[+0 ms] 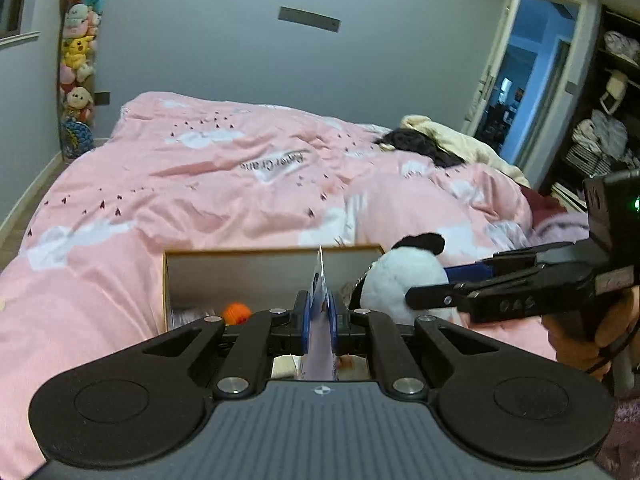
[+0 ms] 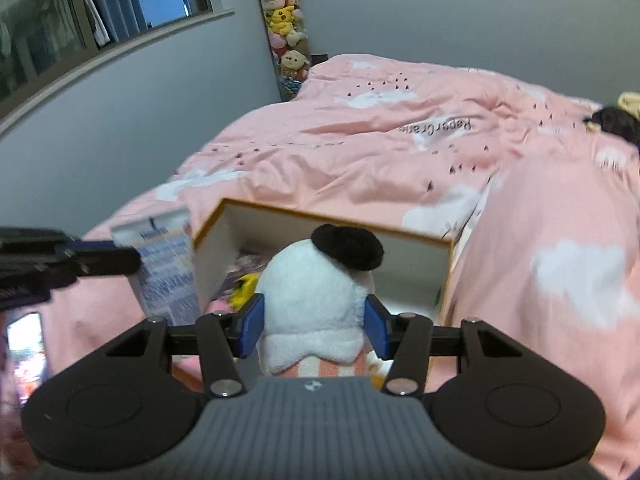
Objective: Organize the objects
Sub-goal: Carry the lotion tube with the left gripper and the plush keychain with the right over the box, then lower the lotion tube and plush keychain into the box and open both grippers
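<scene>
My left gripper (image 1: 320,312) is shut on a flat white and blue packet (image 1: 320,280), seen edge-on here and from its printed side (image 2: 166,268) in the right wrist view. My right gripper (image 2: 314,328) is shut on a white plush panda with black ears (image 2: 316,296); the plush also shows at the right of the left wrist view (image 1: 404,280). Both are held above an open white box with a wooden rim (image 2: 320,216) that lies on the pink bed (image 1: 200,184). Inside the box are an orange thing (image 1: 237,313) and a yellow thing (image 2: 244,290).
The pink duvet (image 2: 440,152) covers the bed, with beige bedding and a dark item (image 1: 416,144) near its far right. A tall column of plush toys (image 1: 78,60) stands in the corner. An open door (image 1: 528,76) and shelves (image 1: 612,120) are on the right.
</scene>
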### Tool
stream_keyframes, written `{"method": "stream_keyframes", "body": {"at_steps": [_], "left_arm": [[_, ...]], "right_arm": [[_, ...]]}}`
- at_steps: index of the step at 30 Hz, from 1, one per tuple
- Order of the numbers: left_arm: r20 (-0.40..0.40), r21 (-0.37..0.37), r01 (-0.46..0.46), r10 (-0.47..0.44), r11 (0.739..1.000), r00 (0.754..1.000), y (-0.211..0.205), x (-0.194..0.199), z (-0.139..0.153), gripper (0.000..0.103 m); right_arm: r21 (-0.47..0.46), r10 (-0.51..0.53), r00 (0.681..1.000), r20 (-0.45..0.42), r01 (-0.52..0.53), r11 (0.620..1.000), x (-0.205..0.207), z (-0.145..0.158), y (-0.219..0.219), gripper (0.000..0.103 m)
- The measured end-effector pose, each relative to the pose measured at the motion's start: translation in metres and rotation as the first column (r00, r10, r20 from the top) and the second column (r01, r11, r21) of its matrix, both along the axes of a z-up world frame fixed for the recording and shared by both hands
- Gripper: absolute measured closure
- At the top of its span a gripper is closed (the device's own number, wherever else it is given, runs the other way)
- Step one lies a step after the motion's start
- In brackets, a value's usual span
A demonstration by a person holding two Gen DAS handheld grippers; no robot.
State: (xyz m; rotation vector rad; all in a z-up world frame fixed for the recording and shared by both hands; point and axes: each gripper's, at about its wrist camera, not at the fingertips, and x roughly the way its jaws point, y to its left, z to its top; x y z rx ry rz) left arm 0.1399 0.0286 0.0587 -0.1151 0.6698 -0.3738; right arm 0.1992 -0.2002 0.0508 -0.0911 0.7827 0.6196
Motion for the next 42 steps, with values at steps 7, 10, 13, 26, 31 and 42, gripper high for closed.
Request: {"method": "stream_keyframes", "body": {"at_steps": [7, 10, 13, 26, 31, 42], "left_arm": [[0.003, 0.013, -0.043, 0.043, 0.999, 0.999, -0.012, 0.054, -0.017, 0.093], [-0.01, 0.018, -0.04, 0.04, 0.999, 0.999, -0.018, 0.07, -0.027, 0.093], [-0.023, 0.028, -0.021, 0.021, 0.999, 0.999, -0.026, 0.085, -0.039, 0.093], [-0.069, 0.057, 0.0, 0.004, 0.998, 0.998, -0.054, 0.124, -0.086, 0.093], [-0.074, 0.079, 0.025, -0.02, 0.997, 0.997, -0.064, 0.123, -0.098, 0.093], [-0.129, 0.144, 0.013, 0.006, 0.99, 0.992, -0.065, 0.111, -0.12, 0.093]], "right_arm": [[-0.118, -0.071, 0.997, -0.013, 0.069, 0.991, 0.063, -0.039, 0.019, 0.048], [-0.164, -0.066, 0.998, -0.019, 0.062, 0.984, 0.08, -0.058, 0.027, 0.048], [-0.208, -0.05, 0.999, -0.019, 0.045, 0.977, 0.091, -0.076, 0.034, 0.048], [-0.242, -0.008, 1.0, -0.016, 0.004, 0.97, 0.1, -0.109, 0.04, 0.042], [-0.253, -0.029, 0.997, 0.077, 0.048, 0.966, 0.083, -0.097, 0.033, 0.039], [-0.208, -0.077, 0.995, 0.066, 0.089, 0.974, 0.054, -0.095, 0.013, 0.038]]}}
